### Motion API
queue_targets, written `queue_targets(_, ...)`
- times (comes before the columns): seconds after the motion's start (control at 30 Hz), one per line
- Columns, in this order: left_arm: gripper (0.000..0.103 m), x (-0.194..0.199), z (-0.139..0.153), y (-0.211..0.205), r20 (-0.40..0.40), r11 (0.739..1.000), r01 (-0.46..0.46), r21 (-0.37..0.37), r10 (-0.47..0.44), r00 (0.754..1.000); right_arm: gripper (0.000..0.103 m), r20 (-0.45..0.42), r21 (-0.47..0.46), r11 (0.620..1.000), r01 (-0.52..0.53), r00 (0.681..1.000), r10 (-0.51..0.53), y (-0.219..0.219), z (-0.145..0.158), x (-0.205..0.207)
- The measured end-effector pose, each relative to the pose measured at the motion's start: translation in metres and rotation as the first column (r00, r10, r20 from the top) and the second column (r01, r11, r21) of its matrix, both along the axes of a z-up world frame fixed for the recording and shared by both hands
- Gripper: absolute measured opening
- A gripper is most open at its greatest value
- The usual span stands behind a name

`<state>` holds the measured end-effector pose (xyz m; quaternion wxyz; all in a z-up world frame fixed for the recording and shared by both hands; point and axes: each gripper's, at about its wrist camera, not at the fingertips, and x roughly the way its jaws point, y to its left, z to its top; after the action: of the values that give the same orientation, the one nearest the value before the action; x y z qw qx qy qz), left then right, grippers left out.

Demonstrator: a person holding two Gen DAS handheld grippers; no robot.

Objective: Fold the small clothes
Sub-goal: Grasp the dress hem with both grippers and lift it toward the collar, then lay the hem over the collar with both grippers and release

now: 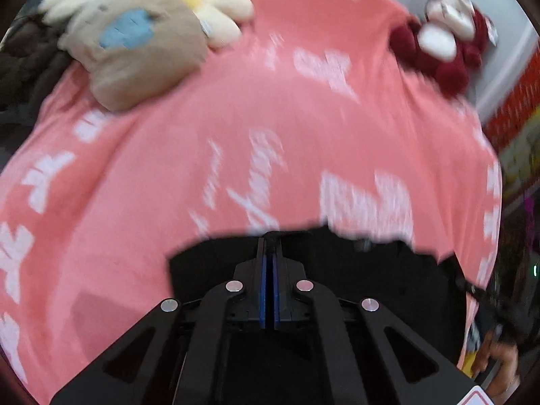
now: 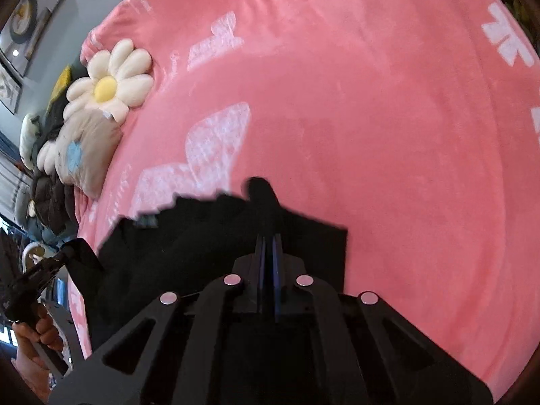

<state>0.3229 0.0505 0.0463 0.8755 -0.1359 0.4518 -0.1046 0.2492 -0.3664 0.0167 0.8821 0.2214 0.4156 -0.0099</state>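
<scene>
1. Only the left wrist view shows the red and white plush toy (image 1: 445,44), lying at the far right edge of the pink blanket (image 1: 168,175), and a hand (image 1: 496,361) at the lower right margin.
2. Only the right wrist view shows framed pictures (image 2: 27,23) on a grey wall, and the left gripper (image 2: 72,253) from outside, its handle held in a hand (image 2: 40,334) at the lower left, its tip at the left edge of the black garment (image 2: 189,246).
3. Both views show the daisy-shaped cushion (image 2: 108,84) and the beige cushion (image 2: 87,155) with a blue patch, touching each other at the blanket's edge.
4. The blanket is soft, fleecy and pink, printed with white lettering; the left view of it is blurred.
5. The garment (image 1: 371,270) is matt black cloth lying flat on the blanket, with an uneven far edge, near the person.
6. The left gripper (image 1: 269,246) has its blue-padded fingers pressed together over the garment; whether cloth is pinched between them cannot be told.
7. The right gripper (image 2: 269,239) is likewise closed, its tips over a raised peak of the black cloth; a hold cannot be confirmed.
</scene>
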Motion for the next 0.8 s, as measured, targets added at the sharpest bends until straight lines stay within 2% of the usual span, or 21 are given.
queue_targets(0.03,0.000,0.003,0.006,0.006,0.005,0.999,-0.039,0.026,0.039,0.999,0.002,0.020,-0.021,1.000,0.018,1.000,-0.018,-0.001,0.005,-0.003)
queue_targets(0.07,0.001,0.009,0.008,0.011,-0.001,0.994,-0.081,0.069,0.082,0.997,0.003,0.004,-0.049,0.998,0.031,1.000,-0.031,-0.002,0.000,-0.001)
queue_targets(0.1,0.004,0.015,0.003,0.012,-0.016,0.992,-0.088,0.094,0.090,0.996,0.007,-0.058,-0.085,0.996,0.029,0.998,-0.034,-0.003,-0.014,0.005)
queue_targets(0.17,0.011,0.028,-0.020,0.010,-0.110,0.979,-0.065,0.191,0.088,0.990,0.007,-0.155,-0.127,0.991,0.027,0.987,-0.047,-0.005,-0.034,0.009)
queue_targets(0.2,0.011,0.030,-0.034,0.009,-0.155,0.970,-0.055,0.239,0.093,0.984,0.007,-0.147,-0.123,0.992,0.036,0.988,-0.054,-0.005,-0.035,0.001)
queue_targets(0.23,0.013,0.026,-0.042,0.010,-0.181,0.968,-0.046,0.246,0.093,0.979,0.008,-0.125,-0.104,0.994,0.028,0.991,-0.041,-0.004,-0.032,-0.009)
queue_targets(0.27,0.020,0.019,-0.046,0.012,-0.190,0.971,-0.045,0.233,0.091,0.978,0.015,-0.115,-0.095,0.995,0.021,0.993,-0.032,-0.003,-0.030,-0.018)
queue_targets(0.3,0.034,0.004,-0.049,0.017,-0.184,0.979,-0.042,0.200,0.080,0.980,0.036,-0.108,-0.088,0.996,0.016,0.994,-0.026,-0.002,-0.028,-0.029)
queue_targets(0.37,0.058,-0.030,-0.050,0.030,-0.150,0.985,-0.053,0.164,0.078,0.986,0.057,-0.093,-0.068,0.998,0.003,0.996,-0.010,0.002,-0.028,-0.060)
queue_targets(0.43,0.059,-0.061,-0.053,0.039,-0.141,0.992,-0.042,0.117,0.058,0.988,0.056,-0.123,-0.090,0.996,-0.025,0.992,0.014,0.010,-0.035,-0.090)
queue_targets(0.5,0.065,-0.093,-0.065,0.045,-0.170,0.995,-0.027,0.094,0.043,0.985,0.056,-0.157,-0.084,0.996,-0.040,0.987,0.026,0.017,-0.045,-0.110)
queue_targets(0.6,0.065,-0.122,-0.088,0.044,-0.236,0.997,-0.009,0.076,0.027,0.971,0.056,-0.219,-0.016,0.999,-0.032,0.975,0.028,0.025,-0.068,-0.127)
queue_targets(0.67,0.065,-0.133,-0.101,0.044,-0.249,0.999,-0.042,0.033,0.049,0.967,0.055,-0.211,0.006,1.000,0.001,0.977,0.000,0.027,-0.075,-0.130)
queue_targets(0.73,0.063,-0.135,-0.102,0.043,-0.222,0.997,-0.065,0.029,0.070,0.973,0.033,-0.196,0.025,1.000,0.009,0.981,-0.004,0.026,-0.074,-0.127)
queue_targets(0.77,0.045,-0.133,-0.099,0.041,-0.217,0.998,-0.059,0.021,0.062,0.974,0.006,-0.200,0.059,0.998,0.013,0.980,-0.001,0.025,-0.073,-0.122)
queue_targets(0.8,0.006,-0.130,-0.096,0.040,-0.226,0.999,-0.038,-0.016,0.033,0.973,0.006,-0.209,0.098,0.995,0.015,0.978,0.005,0.024,-0.069,-0.118)
